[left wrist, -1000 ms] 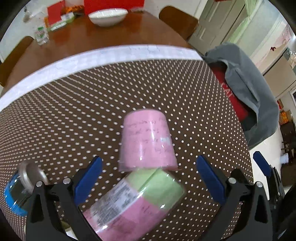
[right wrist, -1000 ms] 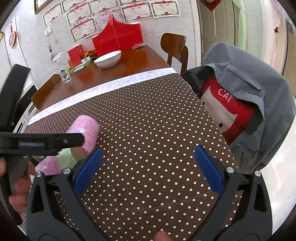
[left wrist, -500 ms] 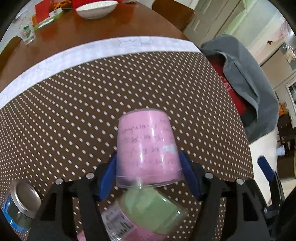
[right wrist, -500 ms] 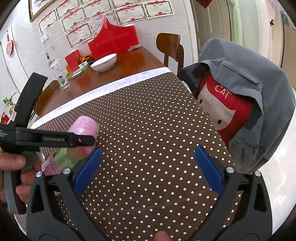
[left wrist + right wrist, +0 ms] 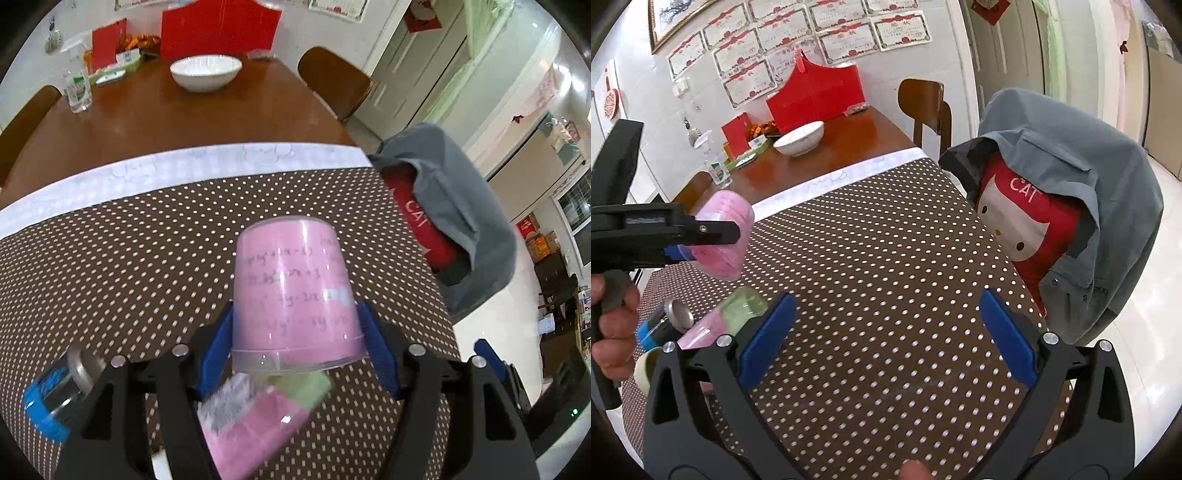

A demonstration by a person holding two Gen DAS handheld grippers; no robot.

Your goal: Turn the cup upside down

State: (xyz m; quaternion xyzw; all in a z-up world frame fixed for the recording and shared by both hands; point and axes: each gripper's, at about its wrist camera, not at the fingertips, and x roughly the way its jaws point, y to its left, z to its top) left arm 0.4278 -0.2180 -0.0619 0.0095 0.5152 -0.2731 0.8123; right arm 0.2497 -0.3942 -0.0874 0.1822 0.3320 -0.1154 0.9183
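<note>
Above the dotted worktop [image 5: 886,277], left hand-held gripper [image 5: 297,332] clamps pink cup [image 5: 293,291], lifted; inversion and set-down pending. Right hand-held gripper [image 5: 886,332] spread, empty.

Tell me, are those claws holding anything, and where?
The left claw grips the pink cup by its sides near the wider end. The right claw is open, holding nothing.

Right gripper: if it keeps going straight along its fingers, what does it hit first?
Nothing close. The right gripper is open over bare polka-dot tablecloth; the pink cup in the left gripper sits off to its left. Further along probably the tabletop itself; depth is unclear.
</note>
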